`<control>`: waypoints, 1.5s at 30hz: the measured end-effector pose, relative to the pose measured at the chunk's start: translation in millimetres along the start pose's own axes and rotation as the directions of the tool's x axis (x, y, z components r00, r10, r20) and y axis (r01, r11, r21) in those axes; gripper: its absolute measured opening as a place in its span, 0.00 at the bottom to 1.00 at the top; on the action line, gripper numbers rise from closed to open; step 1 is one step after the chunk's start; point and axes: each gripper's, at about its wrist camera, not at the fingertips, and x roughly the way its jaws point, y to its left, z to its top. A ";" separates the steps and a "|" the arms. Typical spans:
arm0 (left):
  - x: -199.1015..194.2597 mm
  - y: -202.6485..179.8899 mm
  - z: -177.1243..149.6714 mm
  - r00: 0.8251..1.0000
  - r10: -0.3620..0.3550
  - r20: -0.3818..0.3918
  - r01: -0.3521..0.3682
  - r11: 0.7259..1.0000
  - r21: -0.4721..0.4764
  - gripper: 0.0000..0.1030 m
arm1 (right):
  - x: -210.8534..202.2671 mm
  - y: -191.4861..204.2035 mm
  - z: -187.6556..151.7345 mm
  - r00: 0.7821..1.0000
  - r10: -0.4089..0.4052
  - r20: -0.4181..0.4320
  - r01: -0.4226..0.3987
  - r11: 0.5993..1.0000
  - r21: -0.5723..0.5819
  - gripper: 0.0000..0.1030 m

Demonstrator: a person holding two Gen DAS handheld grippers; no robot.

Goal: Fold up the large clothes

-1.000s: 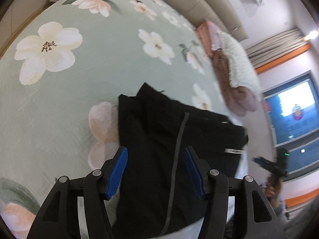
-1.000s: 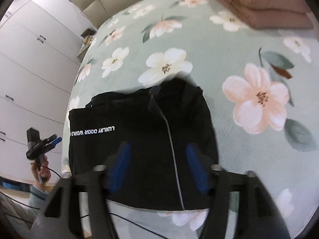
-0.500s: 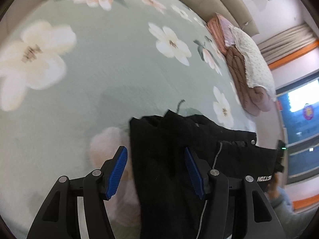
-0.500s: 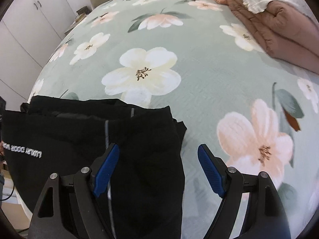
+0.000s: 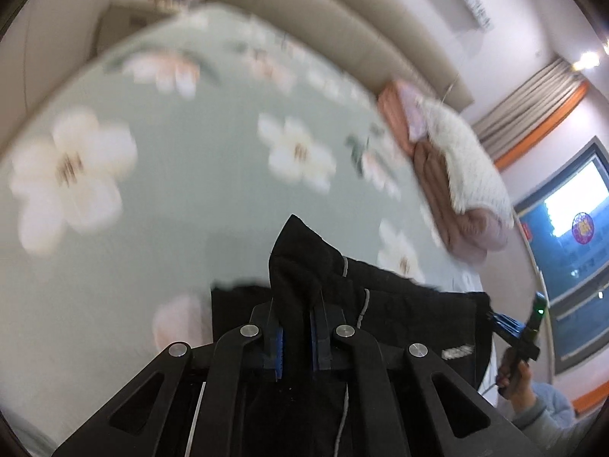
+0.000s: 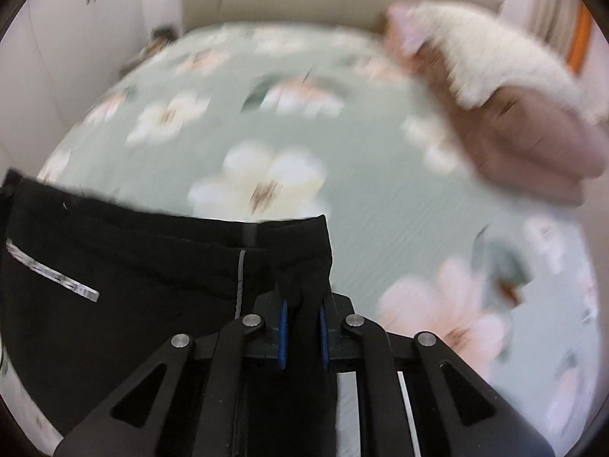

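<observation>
Left hand-held gripper has just closed; its blue pads pinch a bunched fold of the black garment, which peaks above the fingers. Rest of garment lies along the near edge of the bed, on a green floral sheet. Folded blankets sit at the bed's right edge. Right hand-held gripper at the garment's far corner. Frame blurred.

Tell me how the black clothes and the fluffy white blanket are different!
The black clothes lie near the bed's front edge, pinched by both tools; the fluffy white blanket sits far back, untouched. The clothes look smooth and dark; the blanket looks shaggy and pale, resting on pink bedding. Both rest on the flowered bedspread.
</observation>
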 end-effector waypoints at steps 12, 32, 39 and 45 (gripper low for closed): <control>117.4 77.4 -18.9 0.957 0.182 -0.227 -0.224 0.959 -0.175 0.29 | 142.7 18.5 -6.1 0.965 -0.054 -0.256 0.061 0.998 0.020 0.16; 0.1 -125.6 -101.4 0.979 0.190 -0.078 -0.168 0.958 0.233 0.45 | -52.3 131.2 -58.1 0.973 0.164 -0.162 -0.160 0.986 0.037 0.62; 75.3 -125.6 -169.8 0.957 0.188 -0.219 -0.152 0.974 0.168 0.45 | 8.8 172.6 -97.3 0.967 0.097 -0.235 -0.104 0.994 -0.018 0.62; 100.1 -123.3 -172.1 0.939 0.241 -0.246 -0.204 0.965 0.167 0.45 | 26.7 164.4 -98.6 0.946 0.143 -0.292 -0.132 0.990 0.057 0.62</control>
